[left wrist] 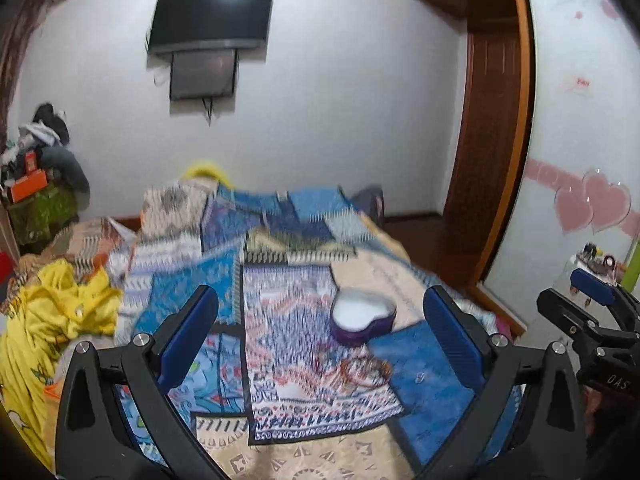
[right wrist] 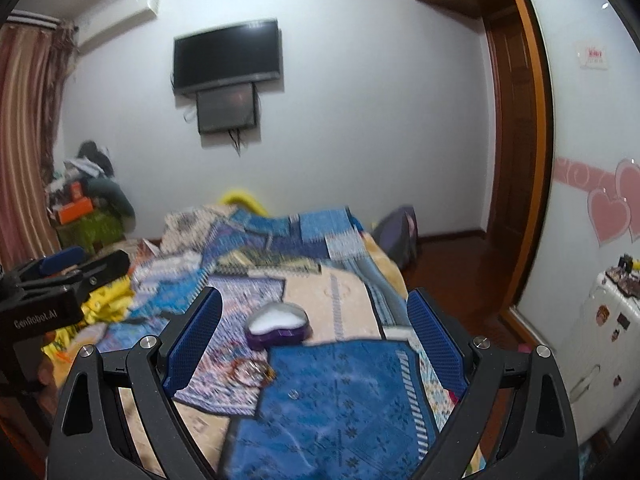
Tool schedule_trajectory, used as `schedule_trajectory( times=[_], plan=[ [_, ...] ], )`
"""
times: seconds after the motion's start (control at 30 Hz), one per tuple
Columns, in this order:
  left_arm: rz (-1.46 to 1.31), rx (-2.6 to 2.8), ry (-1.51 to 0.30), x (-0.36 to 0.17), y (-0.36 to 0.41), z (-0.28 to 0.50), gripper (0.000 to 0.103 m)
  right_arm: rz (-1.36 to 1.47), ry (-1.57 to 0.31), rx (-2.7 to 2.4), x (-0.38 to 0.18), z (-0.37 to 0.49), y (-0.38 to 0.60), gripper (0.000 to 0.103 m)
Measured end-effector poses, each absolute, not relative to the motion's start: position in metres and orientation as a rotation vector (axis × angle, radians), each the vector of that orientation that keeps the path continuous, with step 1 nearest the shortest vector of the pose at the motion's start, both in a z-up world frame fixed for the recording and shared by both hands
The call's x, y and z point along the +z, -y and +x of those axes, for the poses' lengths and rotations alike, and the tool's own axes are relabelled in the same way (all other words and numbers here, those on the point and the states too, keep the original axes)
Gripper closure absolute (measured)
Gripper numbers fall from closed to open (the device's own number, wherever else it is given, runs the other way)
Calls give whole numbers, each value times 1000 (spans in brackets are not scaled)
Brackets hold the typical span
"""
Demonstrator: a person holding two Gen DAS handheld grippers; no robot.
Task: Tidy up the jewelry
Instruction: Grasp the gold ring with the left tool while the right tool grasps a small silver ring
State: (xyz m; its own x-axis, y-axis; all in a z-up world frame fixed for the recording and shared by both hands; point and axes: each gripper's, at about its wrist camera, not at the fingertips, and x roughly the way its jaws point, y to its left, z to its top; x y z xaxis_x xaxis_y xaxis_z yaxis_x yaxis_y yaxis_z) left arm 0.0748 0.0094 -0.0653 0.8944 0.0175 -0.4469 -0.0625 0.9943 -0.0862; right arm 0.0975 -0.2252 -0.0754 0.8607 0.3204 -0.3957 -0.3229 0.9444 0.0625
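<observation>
Both held above a bed covered in a patchwork spread (left wrist: 304, 360), free air all round. Left gripper (left wrist: 320, 320) spread wide, gripping nothing; right gripper (right wrist: 314, 326) likewise wide and empty. Heart-shaped purple box (left wrist: 362, 320), open, white inside, near the spread's right edge. Bangles (left wrist: 362, 370) blurred, reddish-gold, just beside the box, nearer the camera.

White wall (right wrist: 360, 140) ahead carries a dark TV (right wrist: 226, 56) with a smaller dark panel (right wrist: 227, 108) just below. Bed (right wrist: 344, 292) under patchwork covers. Striped curtain (right wrist: 24, 140) at left, clutter pile (right wrist: 88, 188) beside it. Wooden door frame (right wrist: 536, 160) right; pink heart decals (right wrist: 610, 208) on adjoining wall. Dark wood floor (right wrist: 448, 256).
</observation>
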Motion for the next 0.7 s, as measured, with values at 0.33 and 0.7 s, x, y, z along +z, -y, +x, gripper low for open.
schedule_trajectory(
  times=[0.33,0.7],
  plan=[
    [-108,1,-739,-142,-17,123,15,-63,-628,333,-133,130,223,11],
    [-68,-109,-938,-191,0,143,46,-52,-740,464,-169,149,213,28]
  ],
)
